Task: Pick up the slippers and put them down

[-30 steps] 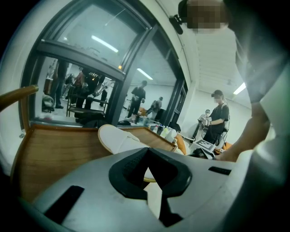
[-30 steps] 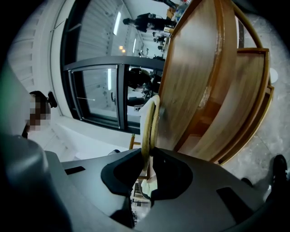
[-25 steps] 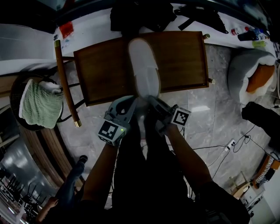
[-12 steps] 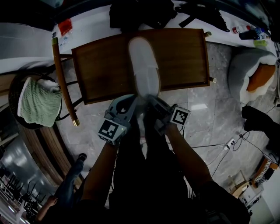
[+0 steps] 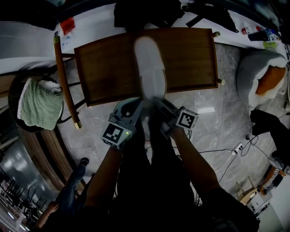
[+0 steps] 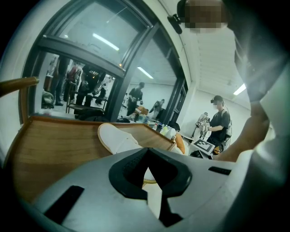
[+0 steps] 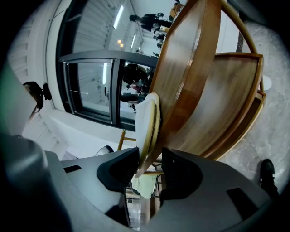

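A white slipper [image 5: 149, 68] lies lengthwise on the brown wooden chair seat [image 5: 104, 68], its heel end over the front edge. Both grippers are at that heel end. My left gripper [image 5: 138, 105] holds the heel from the left. In the left gripper view the slipper [image 6: 118, 138] stretches ahead and white material is pinched between the jaws of that gripper [image 6: 149, 174]. My right gripper [image 5: 157, 103] is on the right side. Its jaws are opening in the right gripper view [image 7: 149, 170]: the slipper's edge [image 7: 147, 127] stands between them, with a gap at one pad.
A dark basket with a green towel [image 5: 38, 104] stands left of the chair. A white cushion with an orange patch [image 5: 263, 74] lies on the floor at right, with cables [image 5: 231, 154] nearby. Dark clothing [image 5: 145, 13] lies beyond the chair. People [image 6: 219, 120] stand in the background.
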A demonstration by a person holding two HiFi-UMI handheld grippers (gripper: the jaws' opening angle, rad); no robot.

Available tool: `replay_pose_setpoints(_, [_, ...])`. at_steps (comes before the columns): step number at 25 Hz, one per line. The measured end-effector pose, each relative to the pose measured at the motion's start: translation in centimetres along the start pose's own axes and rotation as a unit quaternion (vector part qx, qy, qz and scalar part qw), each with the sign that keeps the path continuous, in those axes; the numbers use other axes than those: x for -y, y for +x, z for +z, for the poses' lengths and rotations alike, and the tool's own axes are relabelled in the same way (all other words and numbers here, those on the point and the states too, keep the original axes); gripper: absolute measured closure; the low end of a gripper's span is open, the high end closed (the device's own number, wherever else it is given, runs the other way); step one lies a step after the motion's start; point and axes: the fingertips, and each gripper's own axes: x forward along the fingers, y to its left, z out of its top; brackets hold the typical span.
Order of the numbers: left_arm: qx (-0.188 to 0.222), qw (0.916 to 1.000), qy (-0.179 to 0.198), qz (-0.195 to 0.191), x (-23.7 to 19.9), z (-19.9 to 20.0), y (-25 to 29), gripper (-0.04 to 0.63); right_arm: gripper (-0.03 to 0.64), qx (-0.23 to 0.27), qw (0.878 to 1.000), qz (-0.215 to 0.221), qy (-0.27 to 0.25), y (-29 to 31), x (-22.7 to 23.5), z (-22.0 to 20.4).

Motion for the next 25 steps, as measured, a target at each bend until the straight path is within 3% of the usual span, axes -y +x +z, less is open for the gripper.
replay_pose_setpoints(10, [0.009, 0.9999, 0.007, 0.0, 0.4, 1.5, -0.6, 0.589, 0.474, 0.014, 0.999, -0.018, -0.041, -2.5, -1.1, 1.1])
replay_pose_setpoints(15, [0.02, 0.9997, 0.014, -0.006, 0.8, 4.1, -0.6, 0.589, 0.476, 0.023, 0.992, -0.027, -0.117, -4.6, -4.4, 3.4])
replay_pose_setpoints(20, [0.029, 0.9992, 0.019, -0.019, 1.9, 7.1, -1.3, 0.589, 0.522, 0.002, 0.975, 0.004, -0.22, -5.0, -10.7, 5.0])
replay_pose_setpoints(25, [0.047, 0.9974, 0.043, -0.032, 4.4, 11.1, -2.9, 0.589, 0.554, -0.02, 0.947, 0.041, -0.319, -5.1, -17.6, 5.7])
